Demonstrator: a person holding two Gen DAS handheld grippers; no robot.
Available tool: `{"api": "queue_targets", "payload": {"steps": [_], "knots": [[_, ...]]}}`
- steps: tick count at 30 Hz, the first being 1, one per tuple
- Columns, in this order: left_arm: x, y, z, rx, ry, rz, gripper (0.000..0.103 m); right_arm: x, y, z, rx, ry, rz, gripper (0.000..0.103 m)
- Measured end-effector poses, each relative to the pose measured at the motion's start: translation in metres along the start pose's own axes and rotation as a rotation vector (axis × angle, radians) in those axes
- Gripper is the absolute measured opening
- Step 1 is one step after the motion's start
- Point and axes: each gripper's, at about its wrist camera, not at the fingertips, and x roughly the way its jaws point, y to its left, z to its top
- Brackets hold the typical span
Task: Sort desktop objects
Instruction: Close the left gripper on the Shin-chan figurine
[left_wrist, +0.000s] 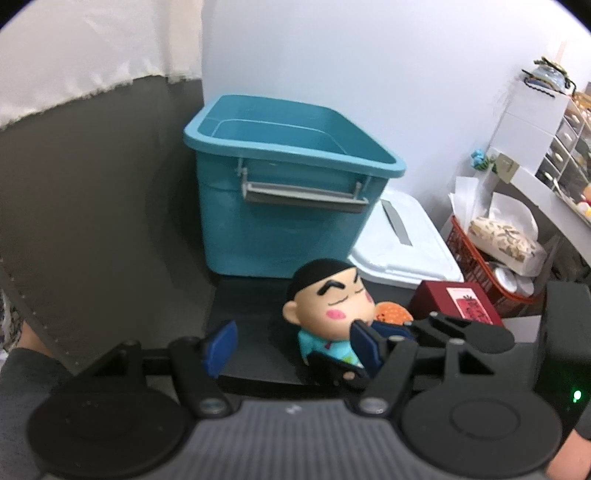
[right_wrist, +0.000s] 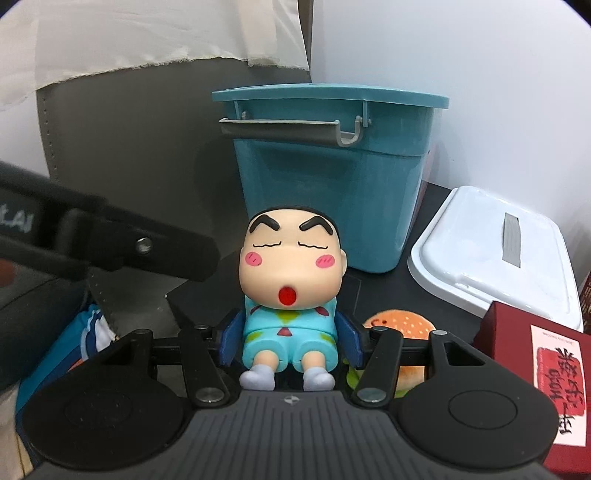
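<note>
DONE: teal plastic bin (left_wrist: 288, 206) at desk's back edge looks empty | NOW: right gripper (right_wrist: 290, 338) clamps pyjama-clad vinyl boy figurine (right_wrist: 291, 291); left gripper (left_wrist: 291, 345) open, holding nothing | LEFT: figurine, plush burger (right_wrist: 402, 325), maroon box (right_wrist: 532, 384) unsorted.

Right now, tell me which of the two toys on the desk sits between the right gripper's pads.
The cartoon boy figure in light-blue pyjamas; the right gripper flanks its body. The plush burger lies outside them, beside the figure.
</note>
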Motion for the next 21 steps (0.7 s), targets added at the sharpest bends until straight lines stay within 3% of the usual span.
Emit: {"api": "queue_targets", "payload": {"steps": [9, 21], "knots": [[0.003, -0.004, 0.000, 0.009, 0.002, -0.034, 0.071, -0.016, -0.001, 0.000, -0.011, 0.003, 0.017, 0.059], [0.003, -0.004, -0.001, -0.001, 0.002, -0.040, 0.071, -0.003, 0.013, 0.002, -0.060, 0.018, -0.046, 0.061]]}}
